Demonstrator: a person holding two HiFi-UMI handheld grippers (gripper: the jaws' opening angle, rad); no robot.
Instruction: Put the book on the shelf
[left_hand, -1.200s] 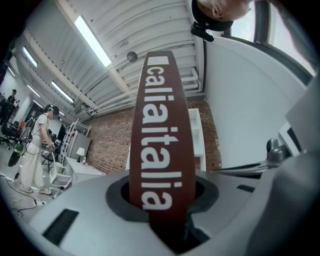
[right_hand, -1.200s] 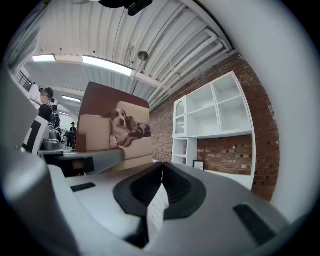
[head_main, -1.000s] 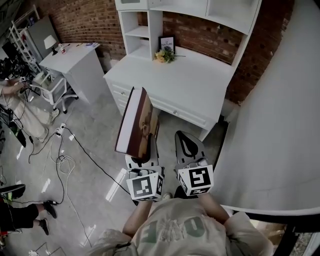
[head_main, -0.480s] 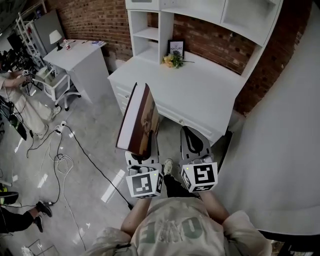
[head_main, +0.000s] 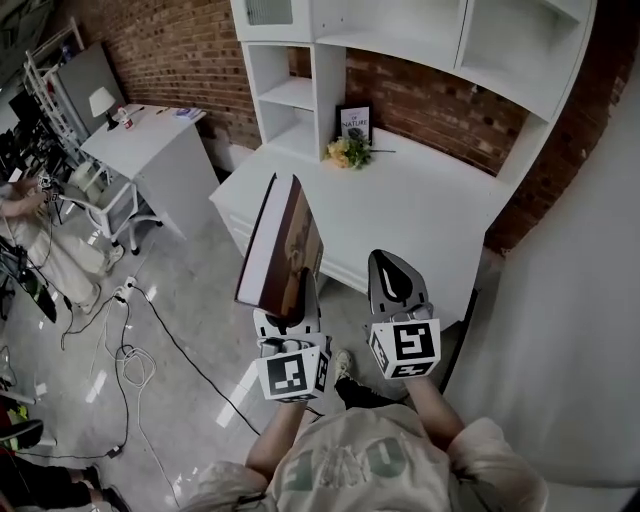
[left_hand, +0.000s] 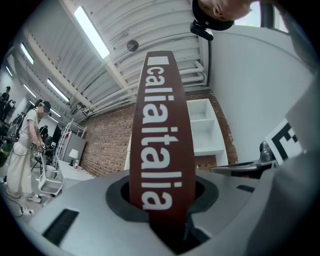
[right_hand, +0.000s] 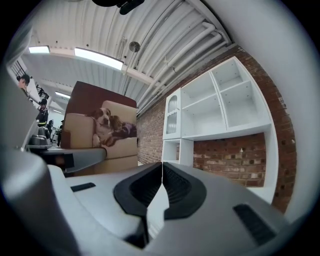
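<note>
1. Desk (head_main: 430, 215) in white, one, carries one shelf unit (head_main: 290, 92) of open compartments set against the brick wall (head_main: 190, 45).
2. One smaller white desk (head_main: 150, 140) stands well apart at the left, with one lamp (head_main: 100, 100) on it.
3. One book (head_main: 285, 245), brown-covered, stands upright on end in the air in front of the large desk, apart from the shelf unit. Its cover shows a dog on a sofa.
4. Two grippers are in view. The left gripper (head_main: 290, 308) has its jaws clamped on the book's lower end, the spine facing its camera. The right gripper (head_main: 393, 282), just beside it, has its jaws pressed together with nothing between them.
5. One framed picture (head_main: 355, 122) stands on the large desk's top, below the shelf unit.
6. One bunch of flowers (head_main: 348, 150) lies just in front of the framed picture.
</note>
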